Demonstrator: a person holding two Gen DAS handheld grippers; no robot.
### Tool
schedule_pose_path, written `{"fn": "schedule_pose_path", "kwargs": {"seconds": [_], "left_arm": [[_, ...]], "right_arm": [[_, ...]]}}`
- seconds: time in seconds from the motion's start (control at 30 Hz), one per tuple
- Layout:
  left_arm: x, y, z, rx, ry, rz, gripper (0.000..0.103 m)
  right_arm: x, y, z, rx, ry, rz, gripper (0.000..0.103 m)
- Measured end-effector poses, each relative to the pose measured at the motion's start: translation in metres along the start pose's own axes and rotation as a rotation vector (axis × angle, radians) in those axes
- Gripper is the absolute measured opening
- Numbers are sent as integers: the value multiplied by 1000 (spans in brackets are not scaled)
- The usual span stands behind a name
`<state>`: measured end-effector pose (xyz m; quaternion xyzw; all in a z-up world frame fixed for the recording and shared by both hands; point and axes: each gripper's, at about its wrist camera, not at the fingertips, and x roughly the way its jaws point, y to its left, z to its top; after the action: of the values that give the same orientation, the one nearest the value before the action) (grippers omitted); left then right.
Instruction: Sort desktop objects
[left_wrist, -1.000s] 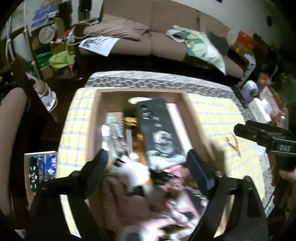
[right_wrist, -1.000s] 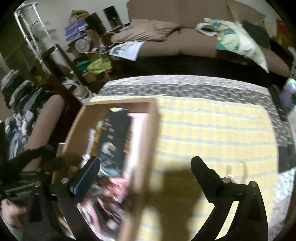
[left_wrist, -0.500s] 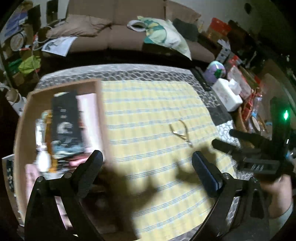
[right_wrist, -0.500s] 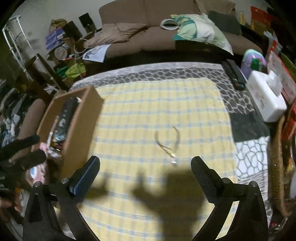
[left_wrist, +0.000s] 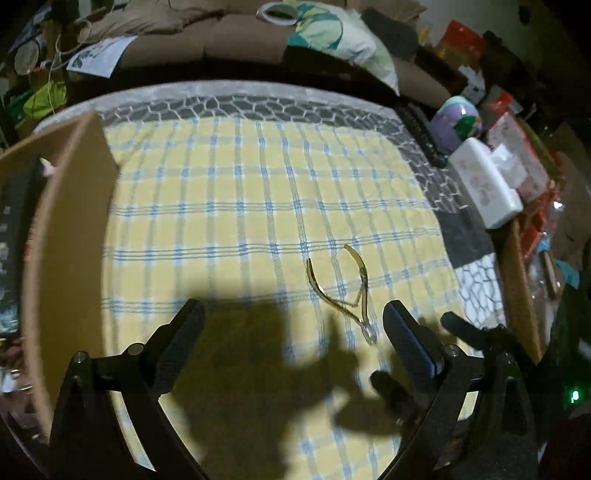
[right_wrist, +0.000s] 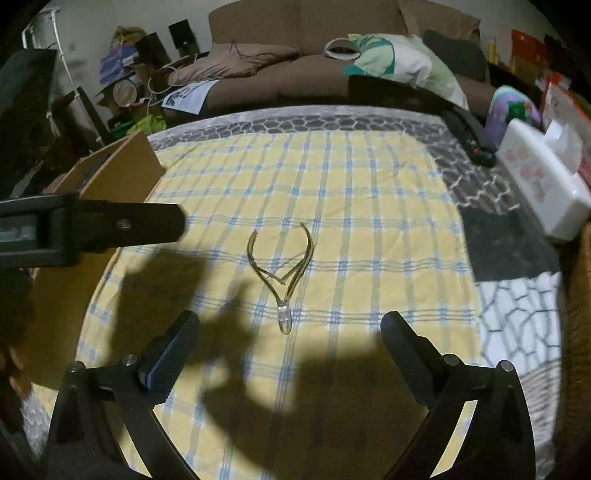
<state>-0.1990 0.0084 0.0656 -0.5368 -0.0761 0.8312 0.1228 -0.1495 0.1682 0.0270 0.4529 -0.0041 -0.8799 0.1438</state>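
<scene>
Right gripper: we hold the right gripper (right_wrist: 288, 328) over the yellow checked cloth (right_wrist: 369, 206) with its fingers spread wide and nothing between them; the capped tip of the gold nippers (right_wrist: 282, 275) lies just ahead of the gap.
Left gripper: our left gripper (left_wrist: 293, 319) is likewise spread and empty (the nippers sit near its right finger, not centred).
Nippers: they lie flat on the cloth, handles splayed away from us, well apart from the box.
Risk, grasp: the nippers are thin and flat, so we judge that closing fingers may ride over them or pinch cloth instead.
Risk, slip: gripped at the slick capped tip, they could swivel or drop on the way to the box.
Risk, collision: both grippers are near the same thing; they could knock each other.
Box: the cardboard box (left_wrist: 66, 236) stands at the left edge of the worktop; in the left view we see a dark flat pack (left_wrist: 11, 243) inside, the rest blurred.
</scene>
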Motion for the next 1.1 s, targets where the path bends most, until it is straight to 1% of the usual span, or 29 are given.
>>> {"fn": "schedule_pose_path", "kwargs": {"seconds": [0.13, 0.2, 0.37, 0.43, 0.63, 0.73, 0.77, 0.83, 0.87, 0.9, 0.93, 0.97, 1.03, 1.1], "left_arm": [[28, -10, 3, 6, 19, 5, 97], [39, -14, 4, 13, 26, 4, 97], [55, -19, 10, 8, 31, 0, 97], [60, -20, 12, -3, 34, -6, 97], [71, -20, 14, -7, 45, -9, 96], [75, -23, 10, 12, 44, 7, 90], [75, -25, 9, 27, 38, 22, 87], [75, -32, 6, 72, 22, 38, 61], [75, -35, 5, 81, 21, 40, 52], [75, -36, 5, 84, 26, 34, 33], [75, -37, 6, 84, 33, 32, 23], [75, -37, 7, 85, 37, 35, 23], [74, -35, 8, 76, 44, 25, 14], [72, -31, 8, 58, 49, 2, 11]], "right_arm": [[19, -6, -2, 16, -5, 32, 98], [27, -10, -2, 20, -6, 46, 93], [37, -16, 1, 30, -32, 66, 89], [40, -17, 2, 29, -40, 71, 89], [47, -11, 5, 0, -50, 61, 88], [51, -5, 7, -30, -47, 30, 87], [52, -2, 6, -46, -44, 17, 87], [52, 3, 5, -76, -44, -6, 63], [51, 4, 6, -86, -50, -5, 36], [51, 4, 6, -85, -49, 7, 32], [50, 4, 6, -83, -49, 11, 31], [50, 4, 6, -81, -47, 13, 30], [50, 3, 6, -67, -43, 19, 30], [47, -1, 6, -45, -43, 37, 29]]}}
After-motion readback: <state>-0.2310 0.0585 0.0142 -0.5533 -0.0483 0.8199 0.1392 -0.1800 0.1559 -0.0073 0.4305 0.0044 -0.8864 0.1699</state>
